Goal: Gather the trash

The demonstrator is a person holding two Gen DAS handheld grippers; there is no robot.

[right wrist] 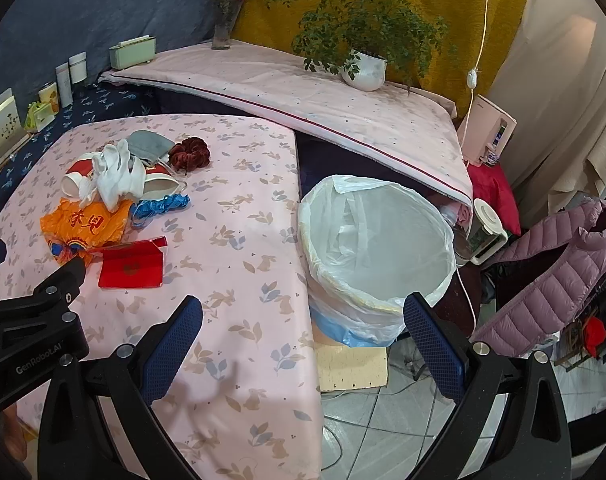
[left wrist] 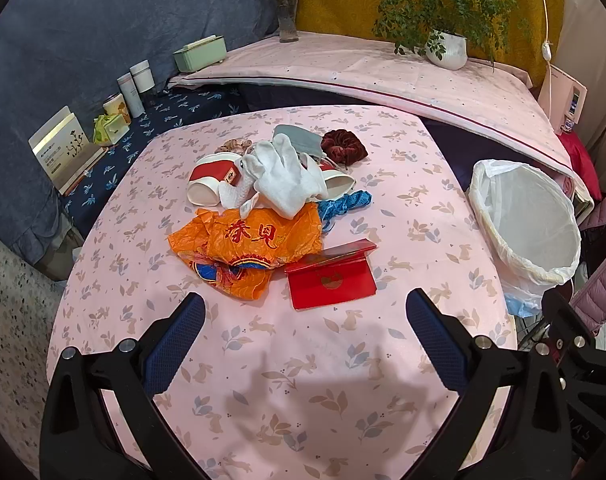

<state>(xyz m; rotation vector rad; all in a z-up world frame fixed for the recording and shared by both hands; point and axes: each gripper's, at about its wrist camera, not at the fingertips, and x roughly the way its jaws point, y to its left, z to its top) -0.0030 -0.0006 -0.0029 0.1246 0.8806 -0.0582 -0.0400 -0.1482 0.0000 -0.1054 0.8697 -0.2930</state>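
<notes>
1. Gaping wide and empty: left gripper [left wrist: 305,310], its blue knurled pads over the pink rabbit-print tablecloth [left wrist: 263,360].
2. Spread wide too, gripping nothing: right gripper [right wrist: 303,316], straddling table edge and bin.
3. Just ahead: flat red envelope [left wrist: 331,282], crinkled orange wrapper [left wrist: 243,246], white gloves [left wrist: 283,176], paper cups [left wrist: 213,182].
4. Beside the table: round bin with white plastic liner [right wrist: 379,248].

Left tool [left wrist: 305,320] and right tool [right wrist: 303,328] both hover with blue-padded fingers spread wide, holding nothing
</notes>
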